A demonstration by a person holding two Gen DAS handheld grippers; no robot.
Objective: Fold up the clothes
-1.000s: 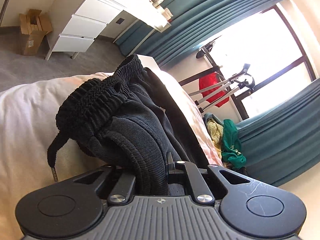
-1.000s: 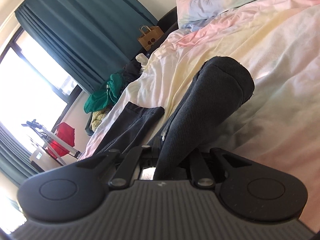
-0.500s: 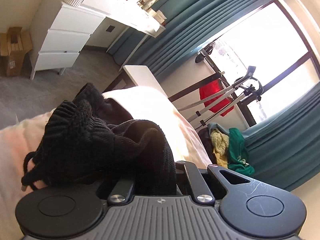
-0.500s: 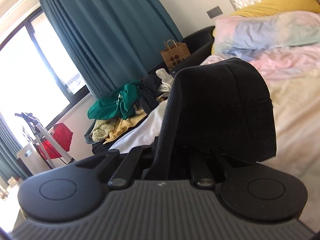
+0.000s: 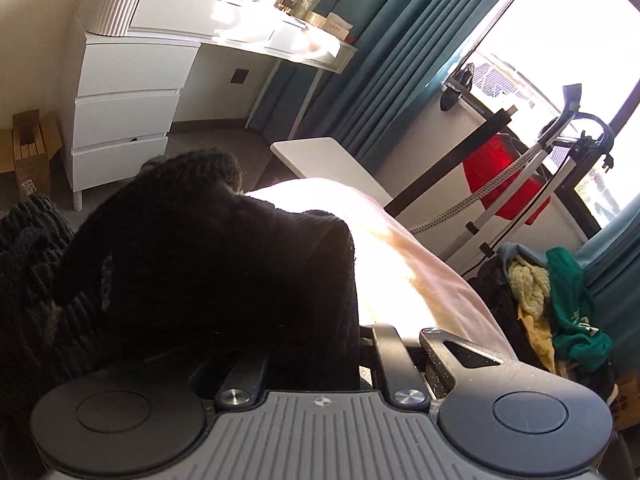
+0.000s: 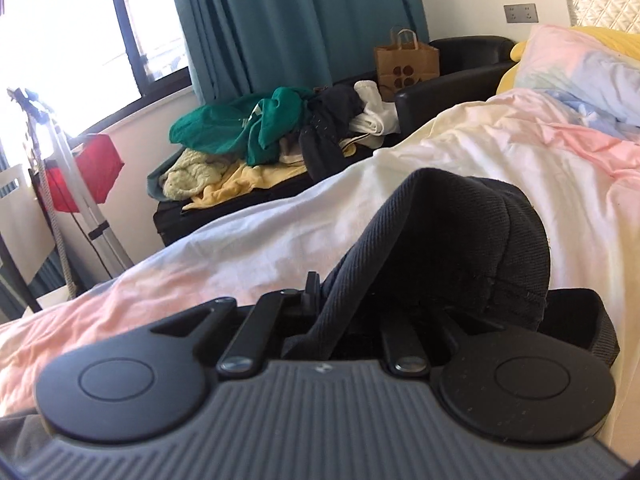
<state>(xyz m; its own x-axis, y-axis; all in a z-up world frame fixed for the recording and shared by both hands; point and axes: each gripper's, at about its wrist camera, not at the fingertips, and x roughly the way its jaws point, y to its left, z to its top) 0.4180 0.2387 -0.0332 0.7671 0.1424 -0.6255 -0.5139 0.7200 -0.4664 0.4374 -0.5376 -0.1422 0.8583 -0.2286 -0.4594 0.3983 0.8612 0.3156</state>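
Observation:
A pair of black pants [image 5: 208,264] fills the lower left of the left wrist view, bunched up with the ribbed waistband [image 5: 28,248] at the far left. My left gripper [image 5: 316,360] is shut on this cloth, and its fingertips are buried in it. In the right wrist view the dark ribbed leg end of the pants [image 6: 452,240] folds over my right gripper [image 6: 344,320], which is shut on it above the pastel duvet [image 6: 280,240]. Both sets of fingertips are hidden by fabric.
A white dresser [image 5: 128,92] and desk stand past the bed's foot, with a cardboard box [image 5: 32,148] beside them. A pile of clothes [image 6: 272,136] lies on a black bench by the teal curtains [image 6: 288,20]. A garment steamer [image 5: 532,184] stands by the window. Pillows [image 6: 580,72] lie at the headboard.
Both grippers have lifted and swung with the pants still held. The left view turned from the bed toward the dresser and window. The right view tilted up toward the curtains, then lowered toward the duvet.

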